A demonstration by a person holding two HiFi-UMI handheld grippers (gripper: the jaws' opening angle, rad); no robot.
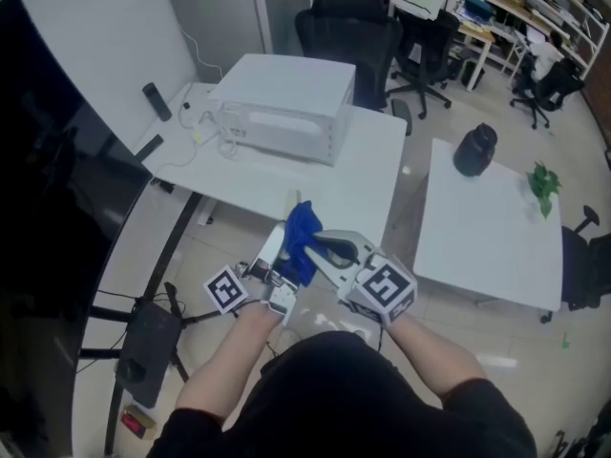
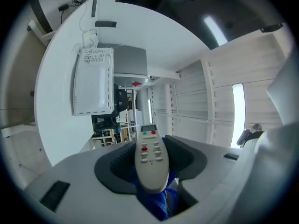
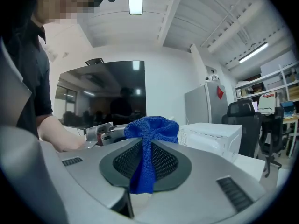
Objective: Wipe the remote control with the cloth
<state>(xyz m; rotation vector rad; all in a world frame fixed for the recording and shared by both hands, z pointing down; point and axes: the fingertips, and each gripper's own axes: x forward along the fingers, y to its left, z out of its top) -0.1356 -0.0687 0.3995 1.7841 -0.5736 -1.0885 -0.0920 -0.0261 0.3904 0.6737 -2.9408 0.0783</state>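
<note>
Remote point(image 1: 274, 246) and cloth point(image 1: 304, 235) meet in mid-air in the head view, on my side of the microwave point(image 1: 282, 108) and short of its table point(image 1: 368, 184). My left gripper point(image 1: 277, 273) carries the remote and my right gripper point(image 1: 321, 249) brings the blue cloth against it from the right.

Left gripper view: the jaws stand fairly wide, clamped across the remote's lower body, its buttons facing the camera and its tip pointing past the microwave. Blue cloth shows under the remote, below the jaws.

Right gripper view: the jaws are narrow, pinching a fold of cloth, with a bunched head above the pads and a tail below. The left gripper sits just beyond it, on the side away from the microwave.

My worry is leverage. The remote is held near one end, so a hard rub toward its tip could twist it in the pads or work it loose. By the head view it hangs over bare floor, not the table, so it would drop far. The thin pinch on the cloth could also slip if it drags, and rubbing the face may press buttons.

Both tables are plain white and smooth. Past the microwave stand black office chairs and cluttered desks, and a large dark screen point(image 1: 48, 208) fills the left.
</note>
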